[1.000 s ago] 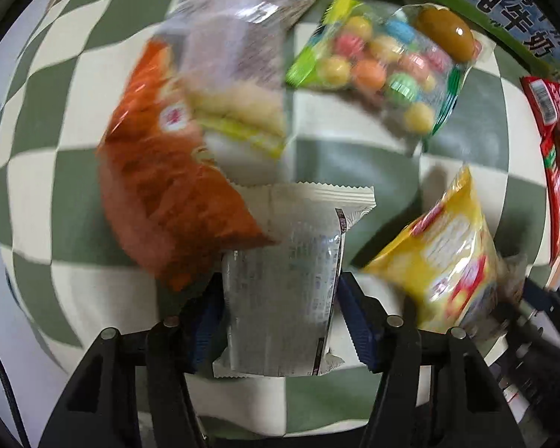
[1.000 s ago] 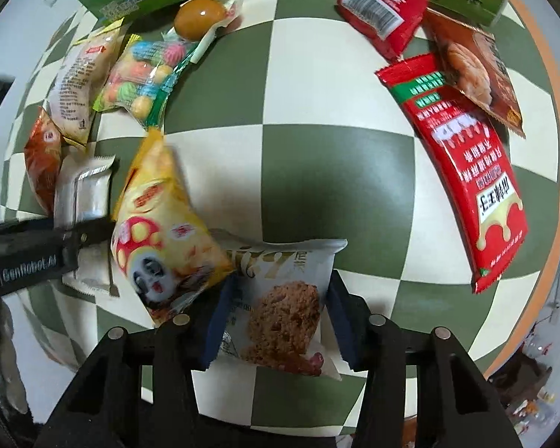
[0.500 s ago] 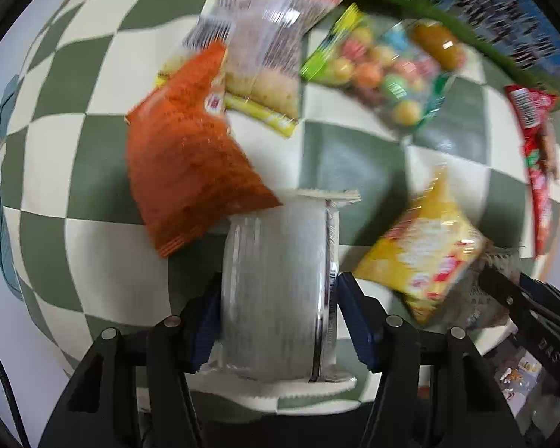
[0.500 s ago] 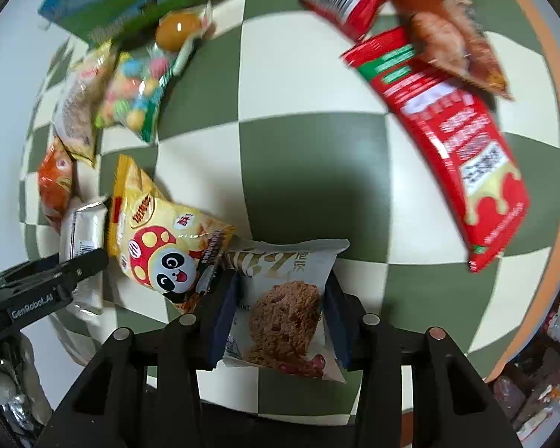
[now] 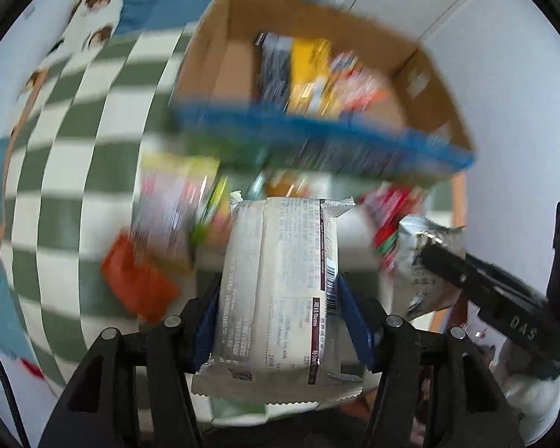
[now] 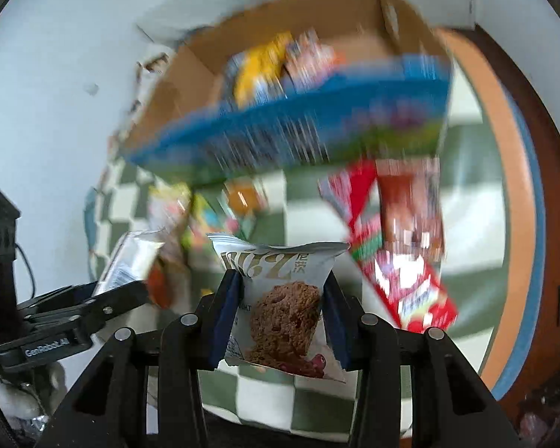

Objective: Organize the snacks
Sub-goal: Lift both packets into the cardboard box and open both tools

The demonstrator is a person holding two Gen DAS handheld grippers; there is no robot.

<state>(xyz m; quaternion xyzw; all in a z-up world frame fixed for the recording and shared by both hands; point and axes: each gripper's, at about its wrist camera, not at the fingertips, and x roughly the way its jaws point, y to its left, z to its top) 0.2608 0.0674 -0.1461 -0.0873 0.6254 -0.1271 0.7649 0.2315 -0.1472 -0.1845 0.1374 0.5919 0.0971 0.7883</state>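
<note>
My left gripper [image 5: 278,317] is shut on a white snack packet [image 5: 280,283] with a printed back, held up off the table. My right gripper [image 6: 280,317] is shut on a silver oat cookie packet [image 6: 280,287], also lifted. Ahead in both views stands an open cardboard box [image 5: 317,56] with a blue and green front [image 6: 298,130], holding several snack packs. The right gripper and its packet show at the right of the left wrist view [image 5: 466,272]; the left gripper shows at the left of the right wrist view [image 6: 74,317].
Several snacks lie blurred on the green and white checkered cloth [image 5: 74,149]: an orange bag [image 5: 138,283], red packets [image 6: 403,261], a candy bag [image 6: 205,220]. The table's orange and blue rim [image 6: 519,186] runs at the right. A white wall stands behind the box.
Both grippers have lifted their packets off the table and tilted up, so the box's open top has come into view. The table snacks have dropped lower and blurred.
</note>
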